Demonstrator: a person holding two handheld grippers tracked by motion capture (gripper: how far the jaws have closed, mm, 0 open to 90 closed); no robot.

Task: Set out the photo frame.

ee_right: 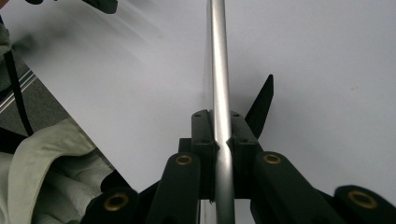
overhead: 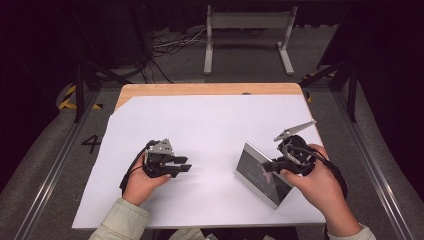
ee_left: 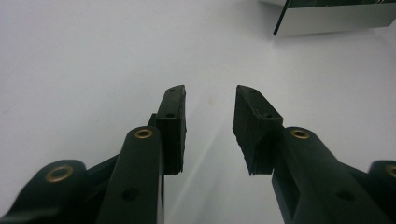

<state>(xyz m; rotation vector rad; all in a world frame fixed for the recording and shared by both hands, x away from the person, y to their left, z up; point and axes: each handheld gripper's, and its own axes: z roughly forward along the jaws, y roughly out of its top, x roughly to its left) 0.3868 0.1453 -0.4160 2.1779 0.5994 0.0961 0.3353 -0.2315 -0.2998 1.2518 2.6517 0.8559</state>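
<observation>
Right hand-held gripper (overhead: 270, 167): clamped on the silver edge of the frame (overhead: 260, 174), which stands tilted on the bench (overhead: 210, 125).
Left hand-held gripper (overhead: 183, 164): jaws apart, empty, well left of the frame.

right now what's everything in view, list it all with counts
picture frame: 1, silver edge with dark glass, standing tilted on the sheet at the right, clamped at its edge
paper sheet: 1, white, covering most of the table
table: 1, light wood, bare strip along the far edge
metal stand: 1, grey, on the floor beyond the table
cables: several, dark and light, on the floor at the back
left gripper: 1, black, jaws apart, above the sheet
right gripper: 1, black, shut on the frame
hands: 2, pale green sleeves
</observation>
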